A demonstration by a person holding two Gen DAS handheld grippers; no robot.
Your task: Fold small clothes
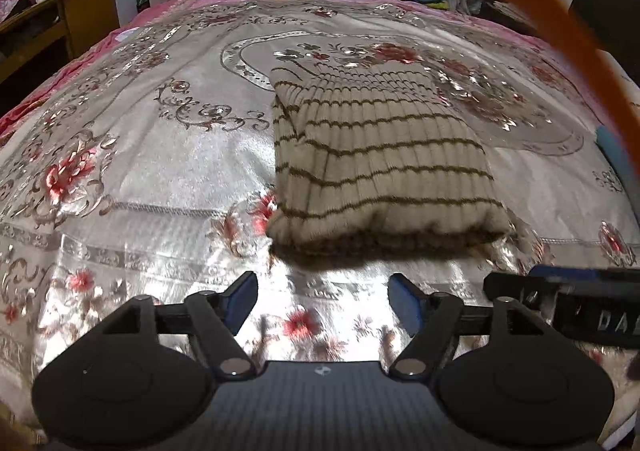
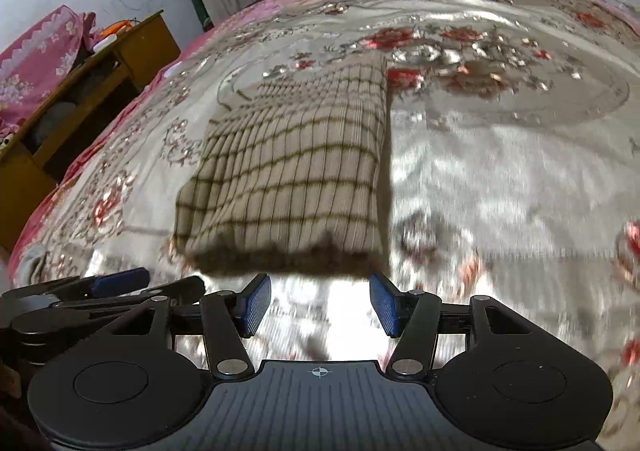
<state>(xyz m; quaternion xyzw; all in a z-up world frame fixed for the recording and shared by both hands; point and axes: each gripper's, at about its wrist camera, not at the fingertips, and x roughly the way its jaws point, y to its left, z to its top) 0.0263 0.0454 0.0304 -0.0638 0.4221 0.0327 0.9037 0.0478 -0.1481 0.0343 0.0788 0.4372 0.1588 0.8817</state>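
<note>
Left gripper [image 1: 322, 301] is hanging wide open, gripping nothing, pads clear of the bedspread [image 1: 160, 171]. Right gripper [image 2: 320, 305] is likewise gaping and empty, just short of the sweater's [image 2: 288, 179] near edge. Sweater is lying folded into a compact rectangle mid-bed, cream ribbed knit with thin brown stripes, brown hem facing both grippers. Partial lettering "DA" is showing on the right gripper body in the left view.

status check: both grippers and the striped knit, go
Left gripper open, empty. Right gripper open, empty. Striped knit folded on bedspread, untouched. Nothing in the way.
</note>
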